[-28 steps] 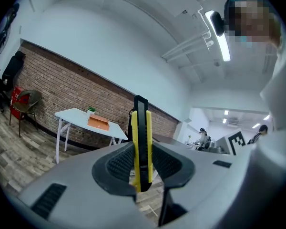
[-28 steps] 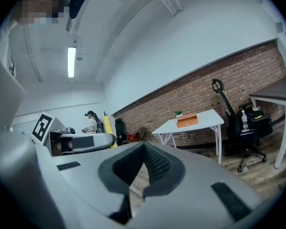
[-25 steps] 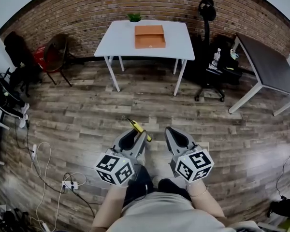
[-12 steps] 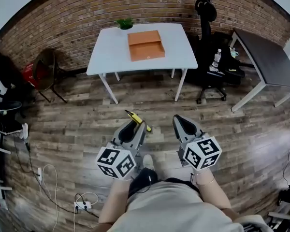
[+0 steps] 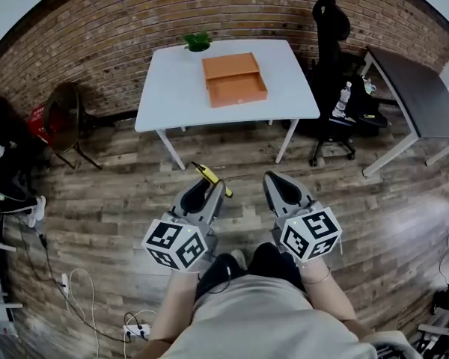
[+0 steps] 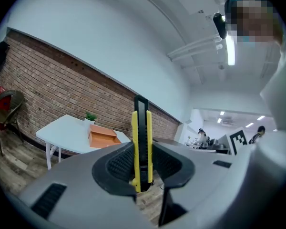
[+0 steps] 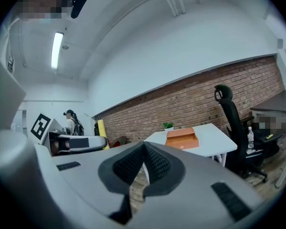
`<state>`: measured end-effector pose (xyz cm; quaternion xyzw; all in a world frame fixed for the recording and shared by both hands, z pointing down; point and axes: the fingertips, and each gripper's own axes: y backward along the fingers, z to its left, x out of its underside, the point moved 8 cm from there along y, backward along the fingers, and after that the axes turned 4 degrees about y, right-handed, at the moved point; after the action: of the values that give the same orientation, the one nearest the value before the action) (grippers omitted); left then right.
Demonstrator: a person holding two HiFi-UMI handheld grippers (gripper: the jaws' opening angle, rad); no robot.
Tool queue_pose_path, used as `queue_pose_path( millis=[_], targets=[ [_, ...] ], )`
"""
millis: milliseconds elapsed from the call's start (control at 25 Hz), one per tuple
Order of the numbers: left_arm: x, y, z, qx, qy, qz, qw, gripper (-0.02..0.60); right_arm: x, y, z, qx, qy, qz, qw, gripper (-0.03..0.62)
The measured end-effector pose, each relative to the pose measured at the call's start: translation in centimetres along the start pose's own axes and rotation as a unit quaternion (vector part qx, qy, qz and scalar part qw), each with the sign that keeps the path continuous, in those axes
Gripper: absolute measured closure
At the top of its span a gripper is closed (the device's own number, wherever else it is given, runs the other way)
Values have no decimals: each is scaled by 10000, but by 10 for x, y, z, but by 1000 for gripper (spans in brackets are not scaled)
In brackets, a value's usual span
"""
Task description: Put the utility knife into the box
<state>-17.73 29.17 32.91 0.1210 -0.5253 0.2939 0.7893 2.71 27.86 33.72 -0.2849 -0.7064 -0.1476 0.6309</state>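
In the head view the left gripper [image 5: 206, 194] is closed on the utility knife [image 5: 212, 180], and the yellow end sticks out toward the far side. I think it is carried like this so that it can go straight into the box [image 5: 234, 78]. This orange box lies open on the white table [image 5: 165, 88], far ahead and well apart from the knife. In the left gripper view the pads press the knife from both sides and it stands upright. In the right gripper view the right gripper [image 7: 144, 149] has its jaws together with nothing between them, probably because one gripper is enough here
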Motion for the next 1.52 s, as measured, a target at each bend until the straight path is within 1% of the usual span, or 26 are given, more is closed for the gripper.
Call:
queue_pose_path(
  millis=[160,320,560,760,1080,1200,1360,1520],
  targets=[
    [0,-12,14,9,127,34,9999,468,2,-16,-9,22,-40,142,9999,595],
    [-3,-27,32,-50,183,115,9998,468,-2,-39,-18,1,-24,167,9999,595],
    [-9,-67,57,-133,192,140,9996,468,-7,-84,-51,-184,-37,165,9997,595],
    [-24,-115,86,-247,174,132,9995,468,-15,-139,-90,-360,-61,219,9991,595],
    [-69,-201,129,-501,40,106,9987,468,-40,-232,-155,-766,-162,259,9966,595],
    [-85,-232,146,-652,119,44,9978,468,-52,-265,-182,-889,-167,264,9956,595],
    [-101,-275,161,-763,101,-10,9970,468,-69,-296,-221,-953,-175,184,9951,595],
    [-110,-314,172,-764,88,-4,9970,468,-74,-319,-253,-979,-189,216,9948,595]
  ],
)
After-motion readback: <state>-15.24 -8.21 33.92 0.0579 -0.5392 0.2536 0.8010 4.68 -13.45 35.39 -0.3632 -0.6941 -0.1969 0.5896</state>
